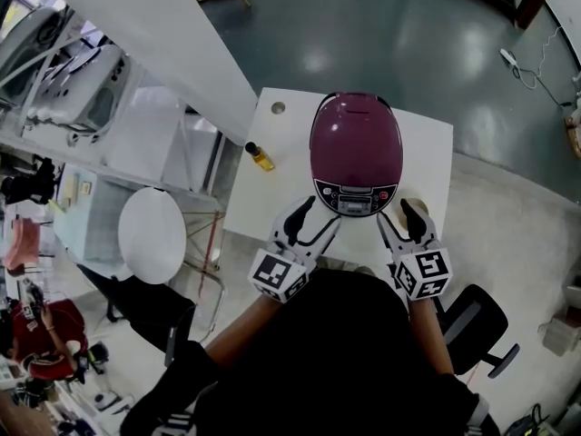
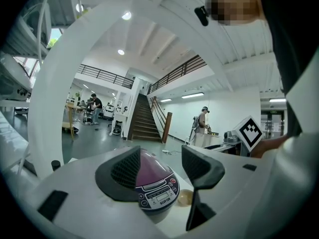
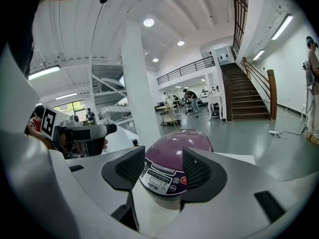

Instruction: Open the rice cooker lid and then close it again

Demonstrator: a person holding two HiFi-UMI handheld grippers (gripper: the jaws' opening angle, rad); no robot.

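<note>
The rice cooker (image 1: 356, 148), lid shut, stands on the surface (image 1: 272, 180). The left hand-held gripper (image 1: 313, 221) and right hand-held gripper (image 1: 402, 218) flank its near side — jaws apart; nothing held.

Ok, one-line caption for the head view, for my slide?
Left gripper and right gripper, both open, flank the front panel of a closed purple domed rice cooker on a white table.

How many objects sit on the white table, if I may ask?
3: rice cooker in the middle, small bottle to its left, beige round object at its front right. Others possibly hidden.
</note>
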